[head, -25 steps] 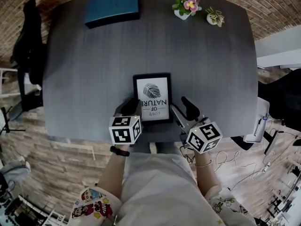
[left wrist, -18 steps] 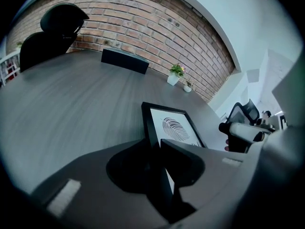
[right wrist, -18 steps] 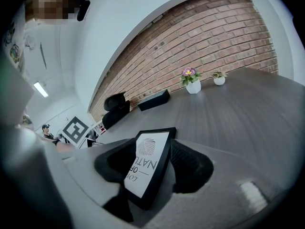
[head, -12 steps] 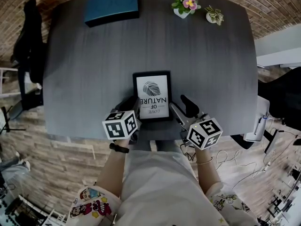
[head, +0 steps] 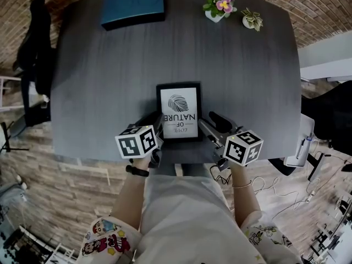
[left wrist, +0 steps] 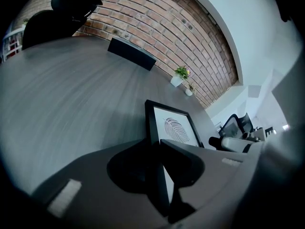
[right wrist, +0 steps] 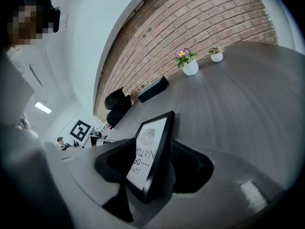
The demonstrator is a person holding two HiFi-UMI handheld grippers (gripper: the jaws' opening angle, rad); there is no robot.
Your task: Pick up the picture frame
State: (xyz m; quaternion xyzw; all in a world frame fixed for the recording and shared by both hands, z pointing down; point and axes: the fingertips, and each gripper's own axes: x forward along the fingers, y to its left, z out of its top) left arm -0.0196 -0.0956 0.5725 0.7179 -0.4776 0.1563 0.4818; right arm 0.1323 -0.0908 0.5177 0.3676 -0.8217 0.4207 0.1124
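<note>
Jaws of the left gripper [left wrist: 156, 151] have just been closing and pinch the left rim of the picture frame [head: 178, 112]; the right gripper [right wrist: 153, 151] clamps the right rim. Frame sits on the counter [head: 104, 76], near my edge. Grasp step looks done; next I judge an even two-handed lift, both sides level. Head view shows placement; only gripper views show pad contact.
</note>
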